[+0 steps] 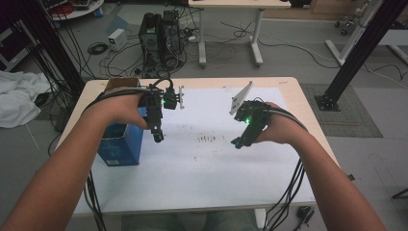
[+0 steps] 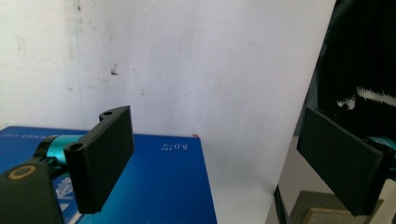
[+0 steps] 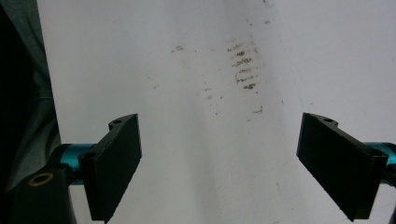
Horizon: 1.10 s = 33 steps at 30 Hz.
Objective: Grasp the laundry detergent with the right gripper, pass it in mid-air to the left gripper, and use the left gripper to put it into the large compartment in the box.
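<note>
A blue box [image 1: 119, 144] stands on the left part of the white table [image 1: 211, 168]. My left gripper [image 1: 158, 136] hangs just to the right of the box's top, pointing down, its jaws open with nothing between them. In the left gripper view the box's blue face [image 2: 159, 186] lies below the open left gripper [image 2: 233, 163]. My right gripper [image 1: 237, 142] hovers over the middle right of the table, open and empty. The right gripper view shows the open right gripper [image 3: 238, 163] above bare white tabletop with dark smudges [image 3: 243, 65].
Dark smudges [image 1: 208, 139] mark the table's middle. A brown cardboard piece [image 1: 120, 83] sits at the back left corner. Cables trail from both hands over the front edge. Behind the table, on the floor, stand a computer tower [image 1: 161, 33] and a second desk [image 1: 231, 29].
</note>
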Available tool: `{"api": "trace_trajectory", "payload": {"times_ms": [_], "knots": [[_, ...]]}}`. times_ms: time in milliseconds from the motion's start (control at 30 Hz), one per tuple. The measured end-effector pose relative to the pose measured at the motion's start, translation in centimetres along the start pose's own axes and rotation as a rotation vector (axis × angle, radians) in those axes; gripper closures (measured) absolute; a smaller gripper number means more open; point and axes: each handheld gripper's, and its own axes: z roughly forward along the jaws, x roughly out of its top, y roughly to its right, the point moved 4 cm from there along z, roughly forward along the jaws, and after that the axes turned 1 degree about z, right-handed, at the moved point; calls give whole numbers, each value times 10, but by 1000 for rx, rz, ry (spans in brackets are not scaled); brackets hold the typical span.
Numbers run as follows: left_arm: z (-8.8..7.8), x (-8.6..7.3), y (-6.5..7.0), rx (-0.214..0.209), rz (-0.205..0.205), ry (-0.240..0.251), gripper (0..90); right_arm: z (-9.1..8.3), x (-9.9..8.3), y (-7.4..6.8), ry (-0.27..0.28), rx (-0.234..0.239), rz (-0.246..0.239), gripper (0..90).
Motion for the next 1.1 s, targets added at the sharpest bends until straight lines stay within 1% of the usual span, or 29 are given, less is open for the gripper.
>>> {"api": "trace_trajectory", "payload": {"times_ms": [33, 67, 100, 133, 167, 200, 233, 267, 300, 333, 433, 500, 533, 567, 633, 667, 700, 767, 900, 933, 967, 1000, 1033, 1067, 1100], "knots": [[3, 1, -1, 11, 3, 10, 110, 0, 0, 0, 0, 0, 4, 131], [3, 1, -1, 3, 4, -1, 110, 0, 0, 0, -1, 2, 4, 131], [4, 3, 0, 0, -4, 8, 110, 0, -1, 0, -2, 5, 1, 131], [5, 3, -1, 10, 3, 15, 110, 0, -1, 0, -6, 4, 4, 131], [4, 4, 0, 0, 4, 12, 110, 1, -2, 0, -11, 8, 2, 131], [5, 4, -1, 6, 12, 14, 110, 1, -2, 1, -17, 10, 3, 131], [4, 5, -1, 11, 7, 15, 110, 2, -3, 1, -23, 13, 2, 131], [4, 5, -1, 7, 12, 8, 110, 2, -4, 2, -34, 12, 0, 131], [4, 5, -1, 7, 12, 8, 110, 3, -4, 2, -47, 17, 6, 131], [4, 5, -1, 5, 14, 7, 110, 4, -5, 2, -61, 21, 2, 131], [3, 5, -1, 8, 20, 18, 110, 6, -7, 3, -120, 38, 2, 131], [4, 5, -1, 11, 22, 19, 110, 8, -8, 3, -164, 40, 3, 131], [5, 5, 0, -1, 15, 20, 110, 9, -9, 4, -185, 37, -1, 131], [5, 5, -1, -2, 20, 17, 110, 10, -10, 4, -203, 36, 7, 131], [6, 5, -1, -1, 21, 21, 110, 11, -11, 5, -242, 29, -1, 131], [6, 6, -2, -1, 21, 26, 110, 11, -11, 5, -254, 36, -5, 131], [6, 6, -2, -6, 20, 27, 110, 11, -11, 6, -256, 31, -10, 131], [6, 6, -3, -2, 22, 25, 110, 11, -10, 6, -256, 33, 0, 131], [7, 8, -3, -7, 26, 23, 111, 10, -9, 8, -248, 27, -7, 131], [7, 9, -3, -2, 27, 19, 110, 11, -9, 8, -249, 29, -6, 131], [8, 9, -3, -7, 30, 26, 111, 12, -9, 8, -228, 28, 1, 131], [8, 10, -2, -10, 28, 25, 110, 11, -9, 9, -241, 29, -4, 131], [8, 10, -3, -5, 36, 21, 110, 12, -9, 9, -232, 31, 4, 131], [8, 11, -3, -1, 35, 24, 110, 11, -8, 10, -247, 33, -4, 131], [8, 11, -2, -8, 29, 25, 110, 12, -8, 9, -237, 34, -1, 131]]}}
